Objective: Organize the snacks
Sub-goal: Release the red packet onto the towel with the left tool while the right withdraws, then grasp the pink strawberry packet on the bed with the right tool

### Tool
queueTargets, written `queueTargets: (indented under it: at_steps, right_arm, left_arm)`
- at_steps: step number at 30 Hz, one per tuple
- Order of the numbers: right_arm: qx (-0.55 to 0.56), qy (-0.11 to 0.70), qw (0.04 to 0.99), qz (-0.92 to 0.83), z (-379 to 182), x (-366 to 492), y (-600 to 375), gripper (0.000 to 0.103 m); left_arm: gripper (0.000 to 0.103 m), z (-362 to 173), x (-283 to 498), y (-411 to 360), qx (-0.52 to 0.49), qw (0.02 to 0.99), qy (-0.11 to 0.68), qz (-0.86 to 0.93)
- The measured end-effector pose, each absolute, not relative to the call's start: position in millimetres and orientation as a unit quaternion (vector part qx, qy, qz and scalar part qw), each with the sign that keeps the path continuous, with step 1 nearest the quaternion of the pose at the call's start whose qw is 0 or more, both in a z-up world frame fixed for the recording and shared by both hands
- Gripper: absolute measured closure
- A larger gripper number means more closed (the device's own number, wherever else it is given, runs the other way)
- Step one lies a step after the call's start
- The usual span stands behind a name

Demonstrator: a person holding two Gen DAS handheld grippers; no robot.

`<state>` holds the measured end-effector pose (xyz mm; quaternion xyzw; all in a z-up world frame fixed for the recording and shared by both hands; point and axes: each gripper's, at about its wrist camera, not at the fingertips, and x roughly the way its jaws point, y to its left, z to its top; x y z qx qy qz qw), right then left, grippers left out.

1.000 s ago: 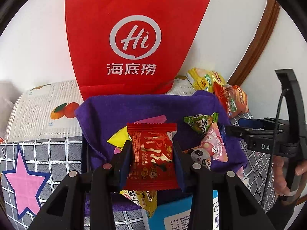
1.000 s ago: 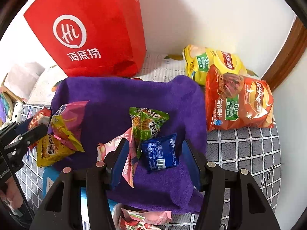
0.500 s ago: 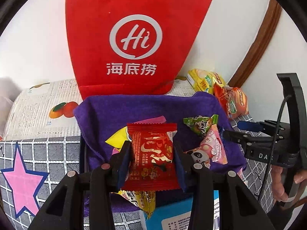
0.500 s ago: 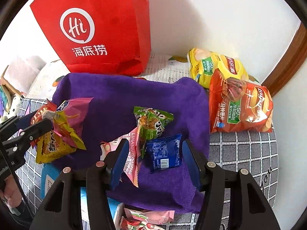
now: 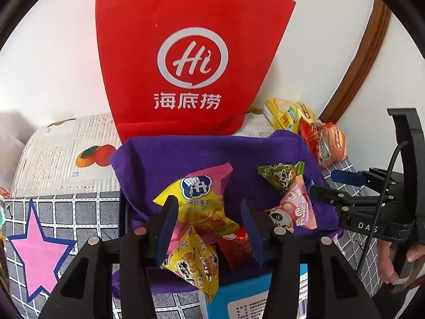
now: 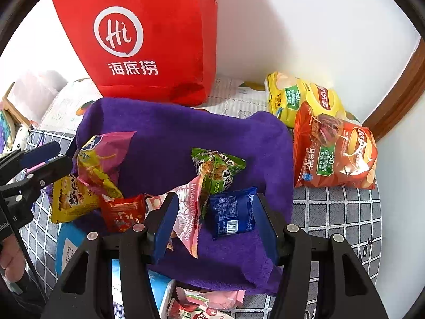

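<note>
Two claws: both point down over the same purple cloth (image 5: 199, 154), which sags like the lining of a bin, so it is probably the collecting spot for the small snacks.
Left gripper (image 5: 209, 228): the jaws stand apart and have just been opening. Nothing is pressed between the pads.
Red packet (image 5: 235, 247): lies loose on the cloth below the gap between the left jaws, tucked against the other packets. I judge it is already delivered.
Neighbours on the left: a yellow-and-pink packet (image 5: 202, 199) leans across the near corner. A yellow packet (image 5: 194, 263) hangs over the cloth's front edge, so that corner is getting crowded.
Right gripper (image 6: 215, 223): the jaws straddle a blue packet (image 6: 231, 212), which touches one pad. The edge of a pink packet (image 6: 186, 212) lies against the other pad. I cannot tell whether they are clamped or only bracketing.
Blue packet, why there: it sits in the open part of the cloth, apart from the left pile, and is probably the item in hand.
Green packet (image 6: 217, 167): just behind the blue one, on the cloth.
Further out: two large chip bags, orange (image 6: 334, 154) and yellow (image 6: 300, 95), lie off the cloth on the checked cover (image 6: 332, 212). They are probably too bulky for the bin.
Backdrop: a red bag (image 6: 148, 40) stands upright against the wall behind the cloth.
Risk: the overhanging yellow packet could slide off the front.
</note>
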<state>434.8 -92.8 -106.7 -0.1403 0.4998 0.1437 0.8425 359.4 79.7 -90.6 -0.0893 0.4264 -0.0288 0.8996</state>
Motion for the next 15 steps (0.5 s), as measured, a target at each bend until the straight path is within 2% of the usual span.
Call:
queueTargets:
  at_steps: [15]
  right_arm:
    - [-0.102, 0.451, 0.877, 0.129, -74.9, 395.1, -120.0, 0.046]
  left_arm:
    - [0.055, -70.4, 345.3, 80.8, -0.105, 0.905, 0.409, -0.055]
